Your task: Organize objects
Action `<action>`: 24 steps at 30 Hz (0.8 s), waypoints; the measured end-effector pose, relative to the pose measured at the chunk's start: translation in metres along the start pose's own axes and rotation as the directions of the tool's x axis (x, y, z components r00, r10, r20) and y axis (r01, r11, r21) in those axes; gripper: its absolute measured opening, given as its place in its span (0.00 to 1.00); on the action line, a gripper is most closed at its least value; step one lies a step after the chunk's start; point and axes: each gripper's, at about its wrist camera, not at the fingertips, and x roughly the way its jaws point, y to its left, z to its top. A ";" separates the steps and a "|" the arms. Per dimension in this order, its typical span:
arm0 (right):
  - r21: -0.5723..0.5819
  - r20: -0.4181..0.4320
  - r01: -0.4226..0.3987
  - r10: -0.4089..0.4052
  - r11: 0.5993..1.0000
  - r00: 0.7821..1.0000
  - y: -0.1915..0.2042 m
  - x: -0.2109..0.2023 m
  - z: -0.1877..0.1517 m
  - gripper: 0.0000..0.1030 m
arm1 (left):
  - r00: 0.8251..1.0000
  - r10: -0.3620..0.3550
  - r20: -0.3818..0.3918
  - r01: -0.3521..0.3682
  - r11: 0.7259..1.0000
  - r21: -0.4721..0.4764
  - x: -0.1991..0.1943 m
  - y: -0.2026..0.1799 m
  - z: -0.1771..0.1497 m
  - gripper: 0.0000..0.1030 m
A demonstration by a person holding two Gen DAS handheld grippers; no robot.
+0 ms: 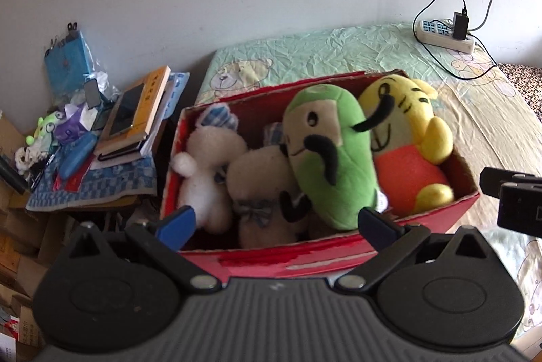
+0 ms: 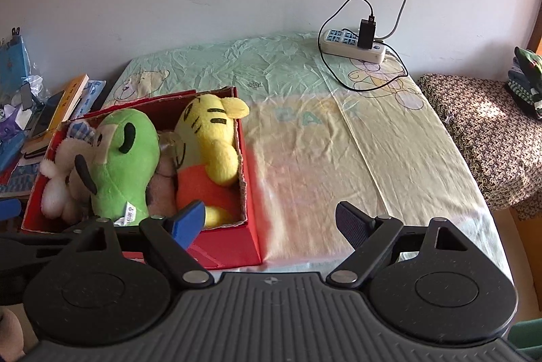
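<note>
Left claw point(image 1: 276, 221) hangs spread wide over the red box's point(image 1: 305, 260) near wall, gripping nothing. Inside the box: green toy point(image 1: 328, 155) in the middle, yellow toy point(image 1: 406, 152) at its right end, white toys point(image 1: 210, 172) at the left. Right claw point(image 2: 271, 219) gapes wide, empty, over the bed point(image 2: 338, 142) just right of the box.

Red box point(image 1: 305, 260), green plush point(image 1: 332, 158), yellow-orange striped plush point(image 1: 406, 138), pale green cartoon-print sheet point(image 2: 338, 131)
</note>
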 end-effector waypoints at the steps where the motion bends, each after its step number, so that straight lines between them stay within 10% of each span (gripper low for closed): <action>1: 0.002 0.000 0.006 -0.006 1.000 1.000 0.004 -0.001 0.000 0.84 | 1.000 -0.008 -0.002 0.008 1.000 0.000 0.002 0.004 0.001 0.99; 24: -0.026 0.011 0.000 0.000 1.000 1.000 0.054 0.006 0.001 0.84 | 1.000 0.029 0.002 -0.029 0.999 -0.031 0.018 0.048 -0.001 0.99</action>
